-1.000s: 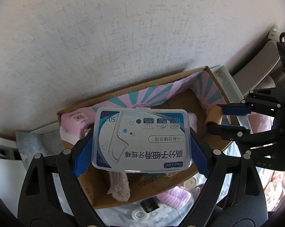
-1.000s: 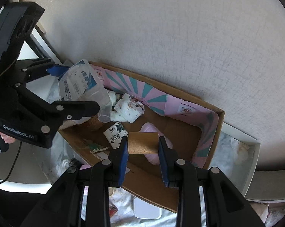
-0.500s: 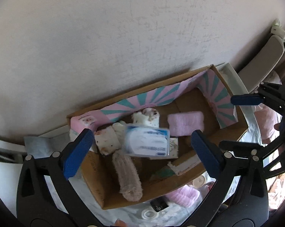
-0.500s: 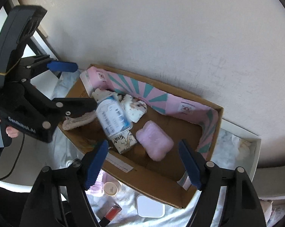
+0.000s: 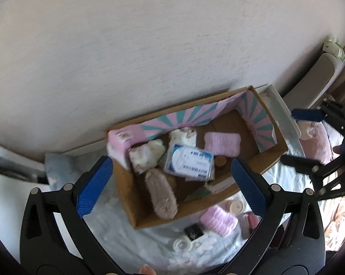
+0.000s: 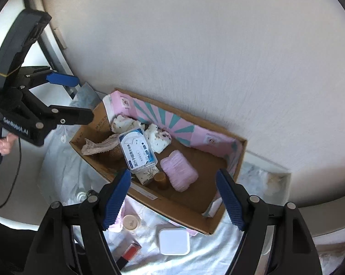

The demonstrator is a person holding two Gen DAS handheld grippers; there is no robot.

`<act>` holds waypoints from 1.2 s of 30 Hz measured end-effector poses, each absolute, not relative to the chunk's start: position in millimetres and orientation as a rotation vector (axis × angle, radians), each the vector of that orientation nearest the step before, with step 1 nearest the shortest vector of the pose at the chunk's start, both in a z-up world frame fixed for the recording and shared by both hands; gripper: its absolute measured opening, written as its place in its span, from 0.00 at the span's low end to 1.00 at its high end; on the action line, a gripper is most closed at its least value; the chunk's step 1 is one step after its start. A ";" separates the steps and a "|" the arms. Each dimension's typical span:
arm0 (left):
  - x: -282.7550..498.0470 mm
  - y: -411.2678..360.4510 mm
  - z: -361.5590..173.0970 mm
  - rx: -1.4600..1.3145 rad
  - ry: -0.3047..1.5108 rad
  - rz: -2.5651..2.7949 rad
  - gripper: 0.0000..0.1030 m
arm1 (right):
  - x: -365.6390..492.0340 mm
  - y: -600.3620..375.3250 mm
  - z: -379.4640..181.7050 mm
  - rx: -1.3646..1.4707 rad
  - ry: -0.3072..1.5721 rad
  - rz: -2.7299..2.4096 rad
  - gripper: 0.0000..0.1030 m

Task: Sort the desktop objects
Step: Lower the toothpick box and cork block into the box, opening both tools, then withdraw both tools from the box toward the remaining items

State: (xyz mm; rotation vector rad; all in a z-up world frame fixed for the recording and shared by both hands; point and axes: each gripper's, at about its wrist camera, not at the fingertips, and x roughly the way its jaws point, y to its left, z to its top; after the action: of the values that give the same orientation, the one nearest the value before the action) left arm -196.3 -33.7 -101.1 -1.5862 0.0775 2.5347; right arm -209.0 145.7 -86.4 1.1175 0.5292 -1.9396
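White wall backs the cardboard box [image 6: 163, 160], which lies ahead of and below both spread-fingered, empty units, left gripper [image 5: 170, 183] and right gripper [image 6: 172, 197], so the floss-pick case [image 6: 137, 151] rests flat inside among rolled cloths.

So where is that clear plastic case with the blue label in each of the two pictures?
Left wrist view: the clear plastic case lies in the cardboard box, just right of centre, between the open blue fingers.
Right wrist view: the case lies left of centre in the box.
Shared landmark: the pink folded towel lies beside it in both.
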 end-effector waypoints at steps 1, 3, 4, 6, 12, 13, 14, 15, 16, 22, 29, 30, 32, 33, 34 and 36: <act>-190.3 -38.3 -97.1 -1.572 0.067 2.552 1.00 | -205.5 147.6 -83.0 1.101 0.531 -1.947 0.71; -179.0 -46.0 -88.1 -1.546 0.060 2.588 1.00 | -200.9 150.6 -78.0 1.091 0.531 -1.944 0.71; -174.7 -49.1 -84.0 -1.542 0.067 2.609 1.00 | -198.6 151.5 -75.9 1.087 0.534 -1.940 0.71; -165.1 -55.4 -74.3 -1.531 0.084 2.646 1.00 | -193.2 152.5 -71.5 1.071 0.553 -1.938 0.71; -124.3 -81.5 -40.4 -1.413 0.009 2.734 1.00 | -175.4 165.7 -50.1 1.001 0.526 -1.976 0.71; -117.1 -84.6 -36.5 -1.399 0.016 2.763 1.00 | -172.9 170.0 -47.8 0.997 0.518 -1.994 0.71; -105.7 -89.6 -31.3 -1.374 0.033 2.810 1.00 | -170.0 175.2 -47.0 0.999 0.516 -2.018 0.71; -93.1 -94.2 -27.5 -1.340 0.040 2.843 1.00 | -167.2 179.5 -47.2 0.999 0.515 -2.031 0.71; -81.2 -98.6 -25.1 -1.304 0.028 2.856 1.00 | -164.4 183.6 -47.8 0.996 0.510 -2.035 0.71; -37.8 -109.2 -42.4 -1.296 -0.009 2.891 1.00 | -142.6 208.8 -60.6 0.960 0.503 -2.066 0.71; -9.8 -105.1 -102.5 -1.378 -0.060 2.840 1.00 | -118.4 224.3 -96.3 0.953 0.560 -2.044 0.71; -7.0 -101.0 -111.0 -1.379 -0.049 2.833 1.00 | -114.5 226.5 -102.7 0.946 0.551 -2.040 0.71; -1.5 -93.8 -126.5 -1.372 -0.061 2.814 1.00 | -109.0 229.0 -113.6 0.952 0.533 -2.031 0.71; 0.2 -90.4 -134.1 -1.375 -0.070 2.798 1.00 | -106.8 229.2 -121.9 0.965 0.532 -2.025 0.71; 2.4 -85.0 -146.5 -1.381 -0.074 2.775 1.00 | -106.0 228.6 -129.0 0.978 0.539 -2.021 0.71; 2.6 -75.4 -166.0 -1.387 -0.056 2.751 0.99 | -106.0 226.9 -148.4 1.009 0.561 -2.018 0.71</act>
State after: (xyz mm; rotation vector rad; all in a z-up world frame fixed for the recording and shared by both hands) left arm 2.6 -75.4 -166.0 -1.3873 -0.0556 2.7507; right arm -106.0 226.9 -148.4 1.0089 0.5606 -2.0183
